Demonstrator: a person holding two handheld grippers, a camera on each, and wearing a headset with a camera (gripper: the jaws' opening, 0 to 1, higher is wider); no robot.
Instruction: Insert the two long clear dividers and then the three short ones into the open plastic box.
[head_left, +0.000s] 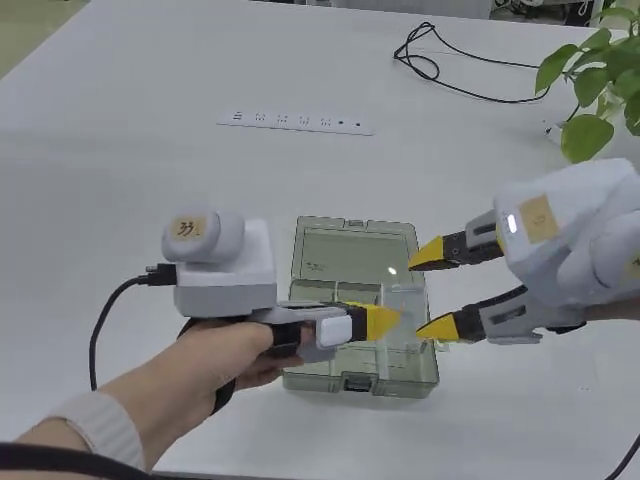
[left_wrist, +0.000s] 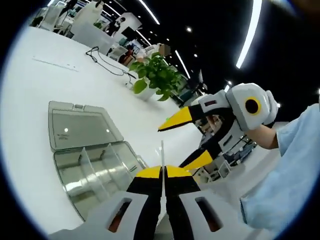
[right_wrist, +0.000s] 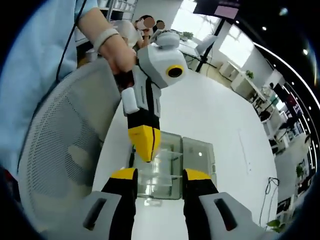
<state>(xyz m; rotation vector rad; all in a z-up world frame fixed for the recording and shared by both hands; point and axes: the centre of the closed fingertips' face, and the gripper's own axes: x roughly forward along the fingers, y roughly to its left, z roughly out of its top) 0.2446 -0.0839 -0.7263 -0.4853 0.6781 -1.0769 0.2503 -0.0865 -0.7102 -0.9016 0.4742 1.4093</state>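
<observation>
So the left gripper (head_left: 378, 322) is pinched tight on a clear divider (head_left: 405, 303). In the left gripper view you get that sheet dead edge-on, just a thin line poking up out of the closed yellow tips. The right gripper (head_left: 432, 290) is spread wide with nothing in it, parked at 3 o'clock of the plastic box (head_left: 305, 380) in the head view. One jaw is on the 12 o'clock side of the divider's free end and one on the 6 o'clock side, not touching it as far as I can tell. The box sits on the white workbench (head_left: 150, 150) right under both sets of tips, lid (head_left: 355, 245) flopped open toward 12, base running long from 9 to 3. The bit that matters imo: the divider hangs over the 3 o'clock half of the base, sticking out from the left tips toward 3. It looks short, so I'd guess it's one of the crosswise ones. The left gripper view shows some clear walls standing in the base, but I can't count them for sure. Left is the nearer one and has the job. The hand (head_left: 230, 360) reaches in from 8 o'clock, gripper about level, nose pointing at 3. Next up is probably lining the sheet up with its slots and going straight down, with the right jaws handy to steady the free end.
</observation>
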